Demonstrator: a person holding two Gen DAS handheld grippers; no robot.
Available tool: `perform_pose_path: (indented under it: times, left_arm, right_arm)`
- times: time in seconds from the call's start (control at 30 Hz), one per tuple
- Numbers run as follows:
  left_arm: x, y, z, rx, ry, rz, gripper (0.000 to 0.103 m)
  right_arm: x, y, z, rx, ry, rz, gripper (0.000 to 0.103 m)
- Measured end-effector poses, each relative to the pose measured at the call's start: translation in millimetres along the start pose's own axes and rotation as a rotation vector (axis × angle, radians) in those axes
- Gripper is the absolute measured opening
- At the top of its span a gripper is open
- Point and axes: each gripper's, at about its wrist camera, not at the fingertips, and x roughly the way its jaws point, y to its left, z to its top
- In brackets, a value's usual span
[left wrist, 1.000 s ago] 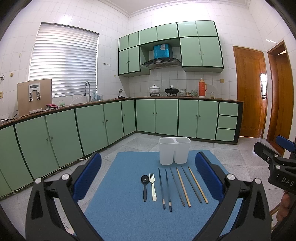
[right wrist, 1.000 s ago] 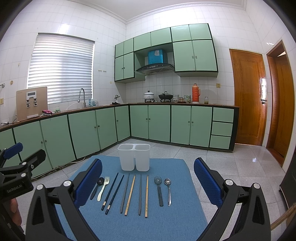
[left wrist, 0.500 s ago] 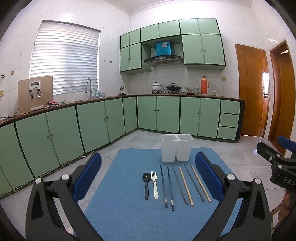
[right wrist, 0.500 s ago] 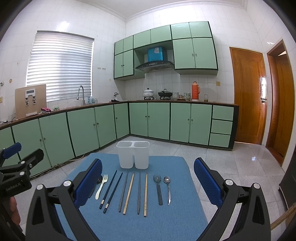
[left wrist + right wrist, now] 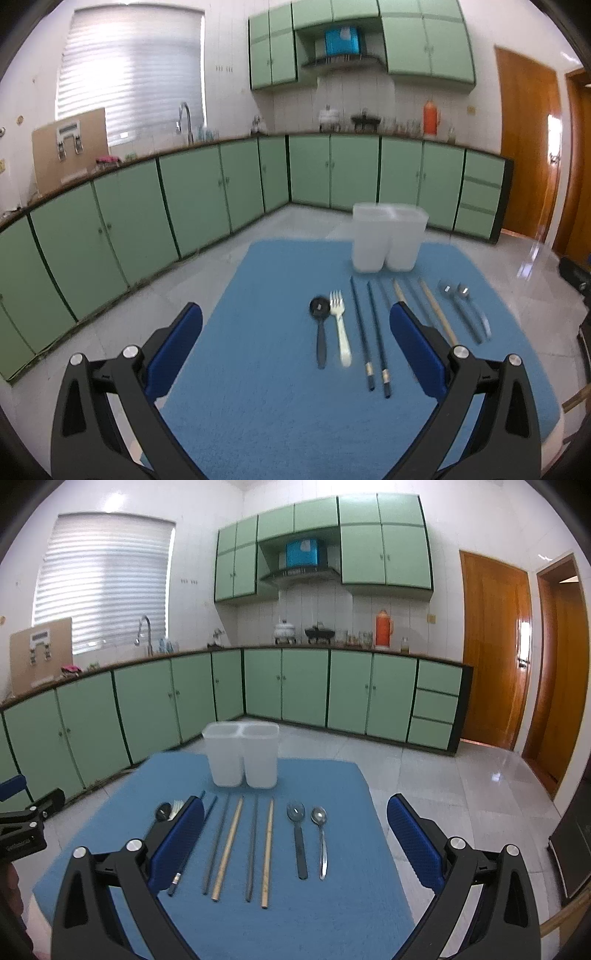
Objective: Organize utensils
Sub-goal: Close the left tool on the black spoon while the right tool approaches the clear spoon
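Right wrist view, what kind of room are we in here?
Most likely a home kitchen: green cabinets under a long counter, a sink faucet by the window, and pots below a range hood.

Green cabinets, orange thermos, wooden door, window blinds

The blue cloth looked soft and matt, and the twin holder was frosted white plastic. The small spoon shone like polished metal beside pale wooden chopsticks; the floor tiles were glossy.
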Motion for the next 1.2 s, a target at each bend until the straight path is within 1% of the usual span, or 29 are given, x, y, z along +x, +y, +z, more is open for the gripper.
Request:
perform_pose_path:
  times: [0.1, 0.17, 0.2, 0.23, 0.3, 0.33, 0.37, 0.5, 0.63, 0.83, 0.9, 0.97, 1.03, 1.2]
  left_arm:
    - [28, 1, -4, -0.002, 0.057, -0.006, 0.098]
    - [55, 0, -3, 0.013, 0.108, -0.01, 0.098]
    - [61, -4, -5, 0.02, 0.121, -0.004, 0.098]
    - [76, -5, -4, 0.029, 0.146, 0.004, 0.098]
    - [98, -6, -4, 0.033, 0.186, -0.002, 0.098]
    - [112, -6, -2, 0.03, 0.218, -0.008, 0.098]
    - [125, -6, -1, 0.024, 0.243, -0.014, 0.098]
    - [167, -6, 1, 0.015, 0.308, -0.012, 0.098]
    - [198, -9, 0, 0.034, 0.35, -0.015, 0.098]
    - [230, -11, 2, 0.031, 0.39, -0.03, 0.097]
    - [241, -12, 0, 0.023, 0.407, -0.035, 0.094]
    - [248, -10, -1, 0.016, 0.418, -0.041, 0.088]
    - [255, -10, -2, 0.011, 0.431, -0.046, 0.083]
    - [272, -12, -6, 0.004, 0.46, -0.066, 0.079]
  right_arm:
    - [23, -5, -4, 0.002, 0.041, -0.01, 0.096]
    - [36, -8, -6, 0.007, 0.063, -0.018, 0.096]
    - [45, -11, -7, 0.011, 0.076, -0.024, 0.095]
    - [55, -14, -9, 0.014, 0.091, -0.028, 0.093]
    - [69, -18, -9, 0.016, 0.118, -0.033, 0.089]
    - [78, -19, -10, 0.016, 0.133, -0.035, 0.086]
    - [83, -21, -11, 0.016, 0.142, -0.035, 0.084]
    - [110, -24, -14, 0.013, 0.187, -0.031, 0.077]
    - [140, -24, -17, 0.009, 0.238, -0.026, 0.07]
    - [167, -20, -22, 0.009, 0.279, -0.022, 0.07]
    - [172, -19, -23, 0.004, 0.285, -0.019, 0.07]
    - [177, -17, -24, -0.001, 0.293, -0.017, 0.07]
    - [183, -17, -27, -0.003, 0.304, -0.017, 0.07]
    - [193, -16, -30, -0.004, 0.324, -0.015, 0.07]
